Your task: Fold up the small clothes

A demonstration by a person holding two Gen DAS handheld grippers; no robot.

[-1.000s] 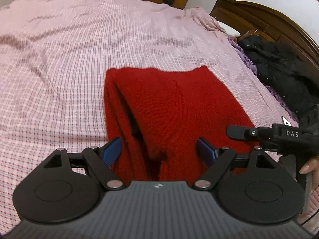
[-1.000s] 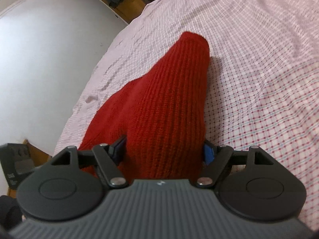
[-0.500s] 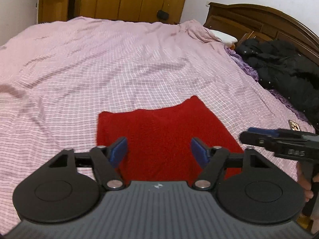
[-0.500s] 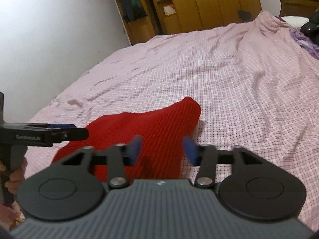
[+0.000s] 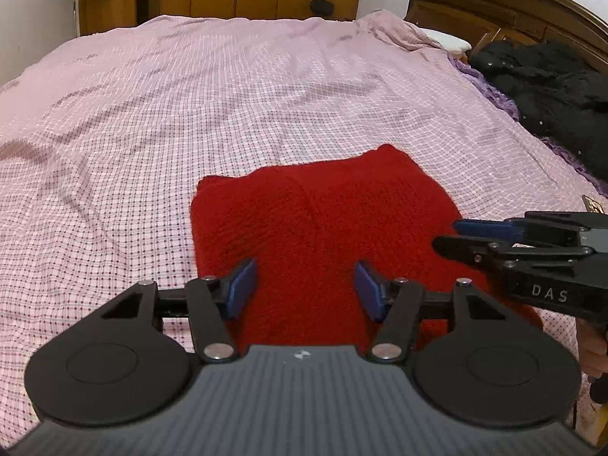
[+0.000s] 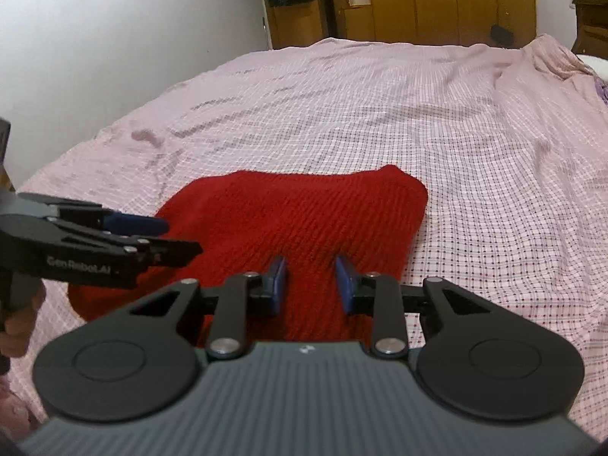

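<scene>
Nearest the left wrist camera, the left hand-held gripper (image 5: 304,288) hovers with its blue pads spread wide and nothing between them. The right hand-held gripper (image 6: 309,283) is likewise parted, somewhat less widely, and holds nothing. Each shows in the other's view, coming in from the side just above the near part of the cloth.

Under and just beyond both lies the red knitted garment (image 5: 319,220), spread fairly flat on the bed (image 5: 190,95) near its front edge. It looks already folded at least once, with a faint ridge running through the middle, though the layers cannot be counted from here. The knit is thick, ribbed and soft: it should be light, limp, and inclined to sag or stretch if lifted from one point, but rough enough not to slip from the pads. A good hold would be the two near corners, one per gripper, pinching all layers at the edge so the fold carries over evenly. The checked bedsheet is loose too, so a deep pinch risks catching it as well.

Farther off, a black coat (image 5: 547,76) lies by the dark wooden headboard (image 5: 494,7), and wooden wardrobes (image 6: 437,0) stand beyond the bed.
</scene>
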